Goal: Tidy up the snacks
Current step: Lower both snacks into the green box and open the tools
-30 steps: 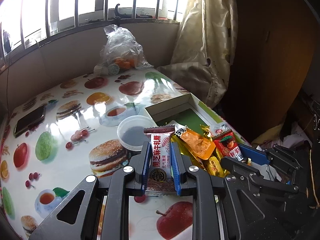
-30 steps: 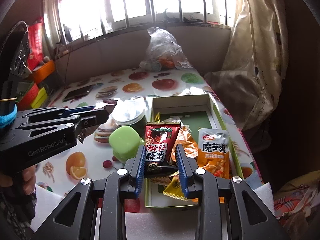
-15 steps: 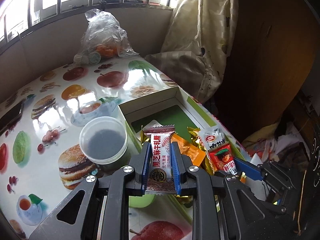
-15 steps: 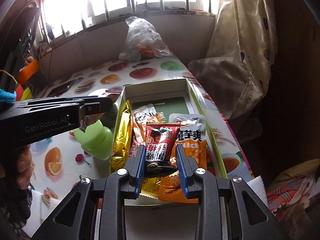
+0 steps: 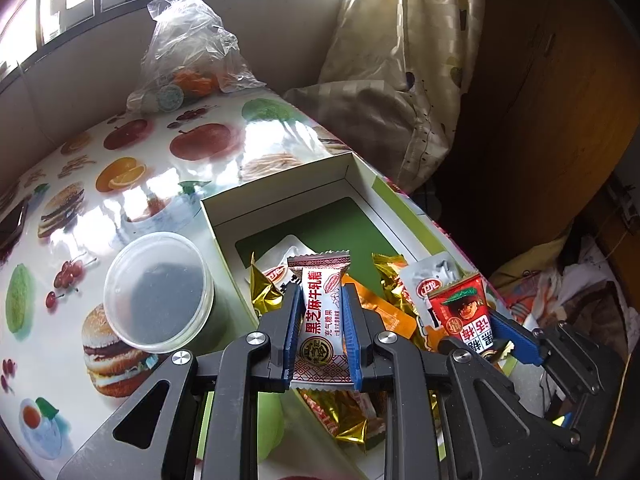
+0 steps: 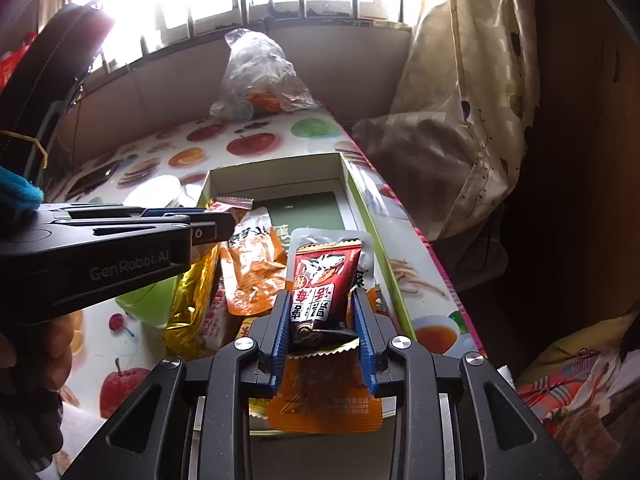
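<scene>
The white sesame candy packet [image 5: 322, 312] is clamped upright between the blue pads of the left gripper [image 5: 320, 312], held above the near end of the open cardboard box [image 5: 280, 196]. Just to its right, the right gripper [image 6: 322, 316] is closed on a red plum snack packet [image 6: 324, 280], also over the box. Beneath both tools the box holds orange sachets [image 6: 252, 272], gold-foil sweets [image 6: 192, 292] and white pouches; its green floor is bare at the far end. Left of the left gripper stands a round clear-lidded tub [image 5: 158, 292] on the fruit-print tablecloth [image 5: 132, 152]. Compared with a second ago, both grippers have shifted rightward and forward, from beside the tub to over the box, grips unchanged.
</scene>
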